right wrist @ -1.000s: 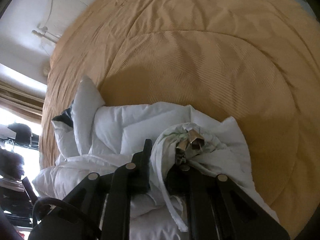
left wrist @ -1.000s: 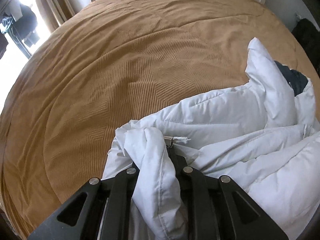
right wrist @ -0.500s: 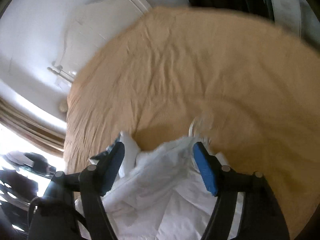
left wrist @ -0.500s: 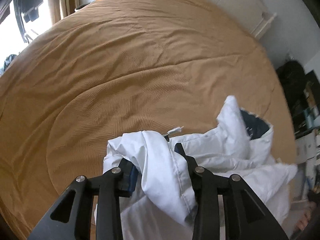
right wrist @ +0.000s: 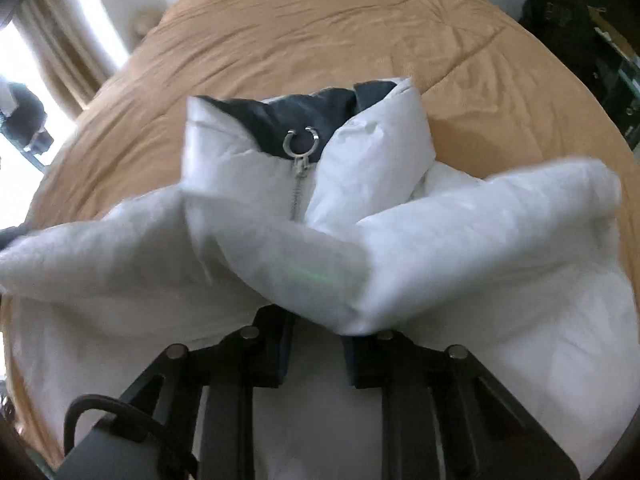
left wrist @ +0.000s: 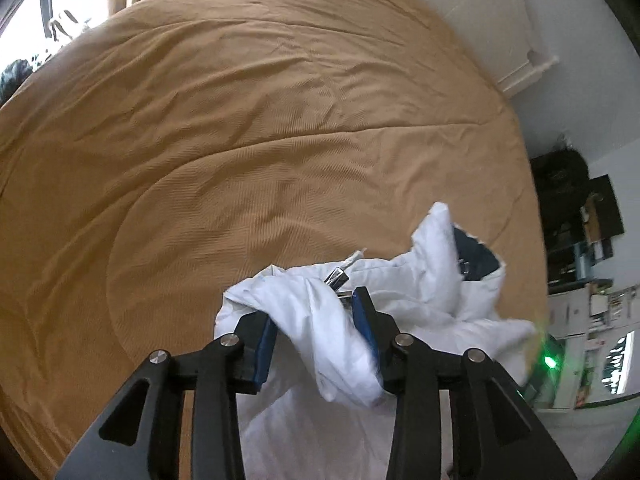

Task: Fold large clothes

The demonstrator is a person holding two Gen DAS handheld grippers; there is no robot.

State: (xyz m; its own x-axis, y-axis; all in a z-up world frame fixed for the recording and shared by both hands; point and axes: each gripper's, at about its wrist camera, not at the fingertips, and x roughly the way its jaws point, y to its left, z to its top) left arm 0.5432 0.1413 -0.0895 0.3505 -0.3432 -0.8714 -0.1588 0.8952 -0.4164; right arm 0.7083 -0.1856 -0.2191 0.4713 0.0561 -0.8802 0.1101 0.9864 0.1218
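A white puffer jacket (right wrist: 460, 240) with a dark lining and a silver zip pull ring (right wrist: 301, 143) lies on the tan bed cover (right wrist: 320, 40), its collar upright and both sleeves crossed over the front. My right gripper (right wrist: 316, 344) is open behind the crossed sleeves; a sleeve cuff hides its fingertips. In the left wrist view my left gripper (left wrist: 316, 320) stands open, with a bunched fold of the jacket (left wrist: 332, 340) and a metal toggle (left wrist: 338, 278) lying loosely between its blue pads (left wrist: 266, 340).
The tan bed cover (left wrist: 200, 140) stretches far ahead and to the left. A white headboard (left wrist: 480, 20) is at the back. Dark bags (left wrist: 560, 176) and shelves stand off the bed's right side. A window and curtains (right wrist: 60, 60) are on the left.
Both grippers have opened and let go of the jacket hem. The right gripper has drawn back and now faces the collar and crossed sleeves. The left gripper has lifted.
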